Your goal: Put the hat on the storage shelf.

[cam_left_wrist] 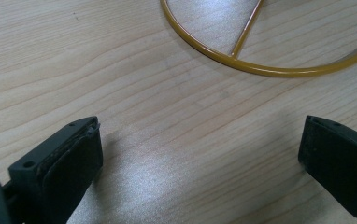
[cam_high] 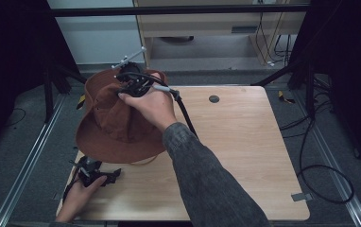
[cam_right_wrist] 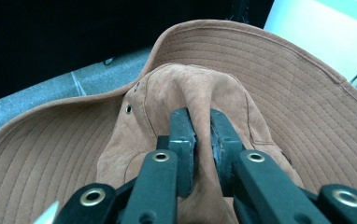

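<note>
Suede-like brown hat (cam_high: pixel 115 120) hangs tilted above the left part of the wooden table (cam_high: pixel 244 151), lifted by its crown. The right gripper (cam_right_wrist: pixel 202 126) has its two black jaws pinched on a fold of the crown, cloth squeezed between the pads, wide stitched brim spreading around them. No brand, label or writing can be read on the hat. The left gripper (cam_left_wrist: pixel 200 154) rests low at the table's near left corner, jaws spread wide with nothing between them, just short of a yellow wire ring (cam_left_wrist: pixel 270 70) lying on the wood.
</note>
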The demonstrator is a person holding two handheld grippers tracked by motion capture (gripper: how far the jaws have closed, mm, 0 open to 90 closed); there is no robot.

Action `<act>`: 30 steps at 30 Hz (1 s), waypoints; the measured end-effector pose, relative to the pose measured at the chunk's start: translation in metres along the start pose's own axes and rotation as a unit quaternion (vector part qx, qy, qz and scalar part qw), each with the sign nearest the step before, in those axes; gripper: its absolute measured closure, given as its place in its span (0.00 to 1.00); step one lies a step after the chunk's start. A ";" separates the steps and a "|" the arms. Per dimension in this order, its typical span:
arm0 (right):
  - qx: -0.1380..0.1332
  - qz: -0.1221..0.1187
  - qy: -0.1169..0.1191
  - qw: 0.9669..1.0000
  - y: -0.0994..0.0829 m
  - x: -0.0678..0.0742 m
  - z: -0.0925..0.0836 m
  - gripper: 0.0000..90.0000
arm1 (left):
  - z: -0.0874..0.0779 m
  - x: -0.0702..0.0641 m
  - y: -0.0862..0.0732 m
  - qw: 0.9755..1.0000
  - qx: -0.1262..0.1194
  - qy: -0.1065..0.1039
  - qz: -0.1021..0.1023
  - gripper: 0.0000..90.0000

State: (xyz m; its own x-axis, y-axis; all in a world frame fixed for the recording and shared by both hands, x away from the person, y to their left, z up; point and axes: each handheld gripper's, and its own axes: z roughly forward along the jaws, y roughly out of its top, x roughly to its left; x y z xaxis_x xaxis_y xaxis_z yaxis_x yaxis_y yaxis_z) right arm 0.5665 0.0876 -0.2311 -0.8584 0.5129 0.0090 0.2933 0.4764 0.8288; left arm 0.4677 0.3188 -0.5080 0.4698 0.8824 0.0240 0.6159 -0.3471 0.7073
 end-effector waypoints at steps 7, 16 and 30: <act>0.004 0.012 0.001 1.000 -0.003 -0.005 0.001 0.83 | 0.000 0.000 0.000 1.000 0.000 0.000 0.000 0.00; 0.005 0.020 0.003 1.000 -0.003 -0.005 0.003 0.72 | 0.000 0.000 0.000 1.000 0.000 0.000 0.000 0.00; 0.003 0.024 0.001 1.000 -0.006 -0.007 -0.001 0.57 | 0.000 0.000 0.000 1.000 0.000 0.000 0.000 0.00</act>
State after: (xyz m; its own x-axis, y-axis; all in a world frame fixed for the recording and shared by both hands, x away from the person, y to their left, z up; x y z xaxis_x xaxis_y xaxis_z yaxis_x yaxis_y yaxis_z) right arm 0.5699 0.0804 -0.2351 -0.8445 0.5333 0.0498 0.3362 0.4555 0.8243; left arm 0.4678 0.3189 -0.5080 0.4705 0.8821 0.0237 0.6156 -0.3474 0.7073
